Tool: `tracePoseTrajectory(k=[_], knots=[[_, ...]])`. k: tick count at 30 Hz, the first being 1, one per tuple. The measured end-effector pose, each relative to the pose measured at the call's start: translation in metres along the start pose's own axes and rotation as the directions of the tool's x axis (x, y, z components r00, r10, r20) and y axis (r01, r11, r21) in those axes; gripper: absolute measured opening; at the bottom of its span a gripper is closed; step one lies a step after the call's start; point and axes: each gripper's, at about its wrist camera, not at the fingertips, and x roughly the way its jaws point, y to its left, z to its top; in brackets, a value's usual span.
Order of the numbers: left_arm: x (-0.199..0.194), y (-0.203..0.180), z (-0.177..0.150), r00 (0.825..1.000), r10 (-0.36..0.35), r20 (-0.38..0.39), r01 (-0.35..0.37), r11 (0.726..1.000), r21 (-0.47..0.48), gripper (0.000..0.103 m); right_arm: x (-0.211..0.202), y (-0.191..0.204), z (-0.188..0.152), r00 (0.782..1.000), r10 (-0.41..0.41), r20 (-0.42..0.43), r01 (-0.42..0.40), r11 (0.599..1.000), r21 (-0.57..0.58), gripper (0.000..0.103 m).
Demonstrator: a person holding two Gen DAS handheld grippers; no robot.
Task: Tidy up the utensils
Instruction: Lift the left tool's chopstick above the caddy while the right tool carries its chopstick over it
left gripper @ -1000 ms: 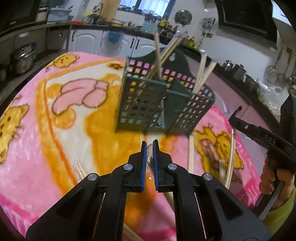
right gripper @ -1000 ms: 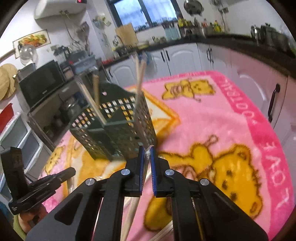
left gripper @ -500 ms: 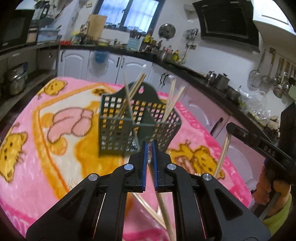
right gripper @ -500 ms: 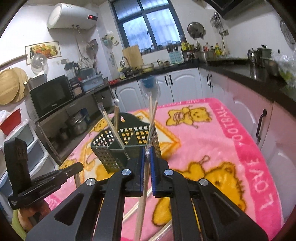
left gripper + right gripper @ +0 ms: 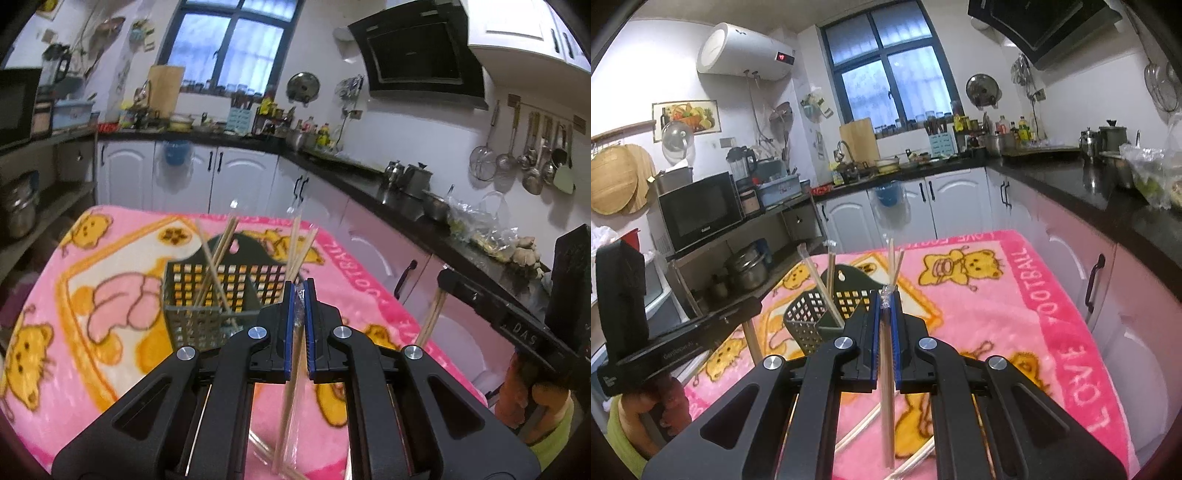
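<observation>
Both tools are up off the table, each clamped on a wrapped pair of chopsticks. The left tool [image 5: 299, 291] has its jaws pressed together on the top end of a chopstick pair in clear wrap [image 5: 290, 398], which hangs down beneath the jaws toward the pink blanket [image 5: 74, 332] that covers the table. The right tool [image 5: 885, 299] is likewise clamped on the crinkled top of its own wrapped chopsticks [image 5: 886, 406], which dangle straight below it. The dark green perforated basket [image 5: 207, 295] stands on the blanket just beyond and slightly left of the left tool's tips; from the right tool it sits ahead and to the left [image 5: 812, 314]. Several chopsticks [image 5: 218, 254] already lean in its left compartment, and more [image 5: 299, 243] lean in the right one, directly ahead of the left tool. Loose wrapped pairs [image 5: 916, 458] lie on the blanket under the right tool. In the left tool's view the right tool's black body [image 5: 491, 306] shows far right with a person's hand [image 5: 535, 402] and a green sleeve under it. In the right tool's view the left tool's body [image 5: 683, 347] sits far left, also held by a hand [image 5: 661, 406]. Kitchen counter and white cabinets stand behind.
</observation>
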Motion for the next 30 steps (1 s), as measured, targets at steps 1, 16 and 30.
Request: tracePoseTrajectory(k=[1,16,30], knots=[[-0.001,-0.001,0.003,1.0,-0.004,0.005,0.004,1.0,0.006,0.003,-0.001,0.0,0.001,1.0,-0.001,0.004,0.001,1.0,0.0,0.006],[-0.009,-0.012,0.058,0.994,-0.03,0.106,0.026,0.999,0.043,0.002,-0.005,0.004,0.025,0.998,-0.005,0.065,0.007,1.0,-0.025,0.006],[-0.004,-0.006,0.099,0.984,-0.007,0.181,-0.003,0.999,0.051,0.002,0.007,0.026,0.062,0.991,0.042,0.128,-0.034,0.997,-0.063,0.006]])
